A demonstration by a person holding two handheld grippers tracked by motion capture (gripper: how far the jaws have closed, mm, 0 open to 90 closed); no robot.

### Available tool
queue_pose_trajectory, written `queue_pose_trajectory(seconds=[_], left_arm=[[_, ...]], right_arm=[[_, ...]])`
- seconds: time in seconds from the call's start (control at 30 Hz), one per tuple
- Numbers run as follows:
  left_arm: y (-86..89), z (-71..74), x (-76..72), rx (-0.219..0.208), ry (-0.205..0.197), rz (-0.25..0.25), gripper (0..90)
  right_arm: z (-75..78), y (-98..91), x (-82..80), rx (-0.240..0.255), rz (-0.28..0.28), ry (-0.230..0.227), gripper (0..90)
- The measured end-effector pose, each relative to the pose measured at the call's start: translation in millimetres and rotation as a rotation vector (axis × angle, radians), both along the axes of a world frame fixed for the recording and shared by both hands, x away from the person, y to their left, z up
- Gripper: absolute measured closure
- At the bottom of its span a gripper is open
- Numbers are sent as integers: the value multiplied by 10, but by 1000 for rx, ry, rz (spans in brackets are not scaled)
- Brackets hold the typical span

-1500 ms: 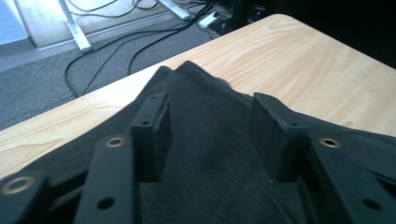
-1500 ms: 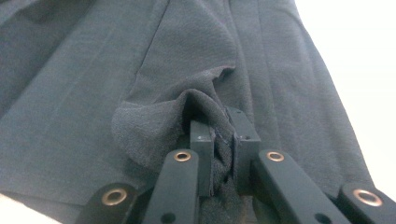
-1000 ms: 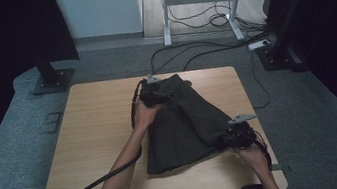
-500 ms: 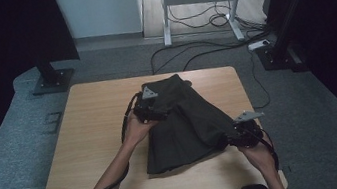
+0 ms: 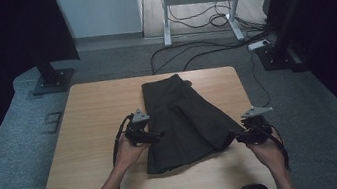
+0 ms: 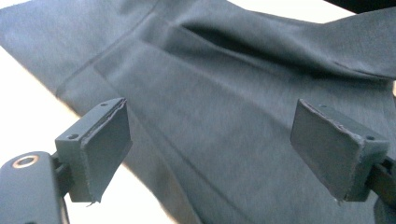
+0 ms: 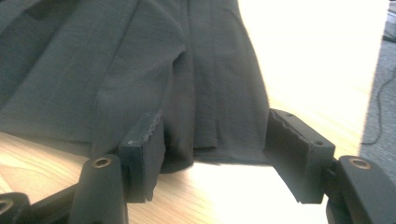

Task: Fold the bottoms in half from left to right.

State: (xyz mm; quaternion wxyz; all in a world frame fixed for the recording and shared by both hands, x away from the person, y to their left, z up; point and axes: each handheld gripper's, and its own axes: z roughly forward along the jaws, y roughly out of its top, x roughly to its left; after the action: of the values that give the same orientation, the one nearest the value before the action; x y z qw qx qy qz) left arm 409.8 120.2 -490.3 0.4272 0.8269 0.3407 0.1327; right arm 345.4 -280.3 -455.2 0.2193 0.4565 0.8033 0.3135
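The dark folded garment (image 5: 185, 119) lies mid-frame on the table (image 5: 93, 111). The left tool (image 5: 155, 136), at its left edge, and the right tool (image 5: 240, 138), at its lower right corner, have just spread and pinch nothing. The garment's shape is hard to read.

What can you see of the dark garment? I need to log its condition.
The dark garment is a dark grey, finely woven piece, folded, lying flat on the wooden table, narrow at the far end and flaring toward the person. Seams and soft creases cross it. Both tools sit at its near edges with jaws open, not gripping it.
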Motion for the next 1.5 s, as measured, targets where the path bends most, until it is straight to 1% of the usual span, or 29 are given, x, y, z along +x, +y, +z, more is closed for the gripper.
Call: queue_pose_trajectory(seconds=[0.1,0.17,0.27,0.33,0.37,0.53,0.63,0.7,0.73,0.77,0.8,0.83,0.87,0.9,0.93,0.97,1.0,1.1,1.17,1.2,1.23,1.3,1.4,1.43,1.47,1.5], left_arm=[[55,-50,-76,-2,5,4,128],[74,-77,-112,-5,9,5,131],[87,-142,-173,0,15,6,131],[81,-197,-202,8,27,5,131],[74,-228,-217,24,28,6,130],[73,-333,-268,42,40,9,129],[82,-387,-279,40,50,15,128],[83,-406,-281,44,55,15,128],[82,-411,-281,41,56,16,128],[82,-415,-281,40,57,16,128],[83,-416,-281,40,57,16,129],[84,-414,-281,39,57,16,129],[84,-411,-282,40,57,17,129],[85,-405,-282,42,56,16,129],[85,-398,-281,40,53,18,129],[86,-385,-281,40,52,17,130],[87,-367,-281,38,49,18,130],[94,-292,-284,11,40,19,132],[98,-248,-287,-3,32,21,134],[96,-235,-289,-7,30,20,137],[93,-229,-291,-8,31,19,138],[79,-240,-295,-1,33,15,138],[46,-299,-294,17,46,8,141],[34,-322,-291,26,51,6,141],[23,-347,-288,38,55,4,141],[11,-374,-285,46,59,2,141]], right_arm=[[30,-56,-28,-3,-13,-6,377],[35,-52,-39,13,-13,-13,376],[6,45,-20,33,23,-11,374],[-29,154,17,56,50,-6,375],[-51,217,41,67,65,-3,375],[-210,572,200,77,130,19,372],[-317,750,285,60,153,36,352],[-399,863,349,35,161,55,348],[-451,923,388,10,157,64,352],[-481,954,410,-9,153,70,386],[-532,1000,447,-53,146,82,479],[-555,1019,464,-80,136,85,591],[-568,1029,477,-94,131,97,691],[-571,1031,487,-95,132,107,777],[-558,1024,489,-97,132,105,842],[-530,1012,486,-99,128,93,864],[-489,989,485,-101,119,77,869],[-307,861,505,-97,71,8,872],[-197,737,553,-94,37,-12,872],[-167,670,590,-94,14,-15,872],[-160,595,637,-88,-7,-5,872],[-207,449,738,-78,-42,26,871],[-367,314,843,-67,-59,72,867],[-431,289,869,-62,-56,89,845],[-493,270,891,-67,-56,103,787],[-554,250,910,-78,-63,112,697]])
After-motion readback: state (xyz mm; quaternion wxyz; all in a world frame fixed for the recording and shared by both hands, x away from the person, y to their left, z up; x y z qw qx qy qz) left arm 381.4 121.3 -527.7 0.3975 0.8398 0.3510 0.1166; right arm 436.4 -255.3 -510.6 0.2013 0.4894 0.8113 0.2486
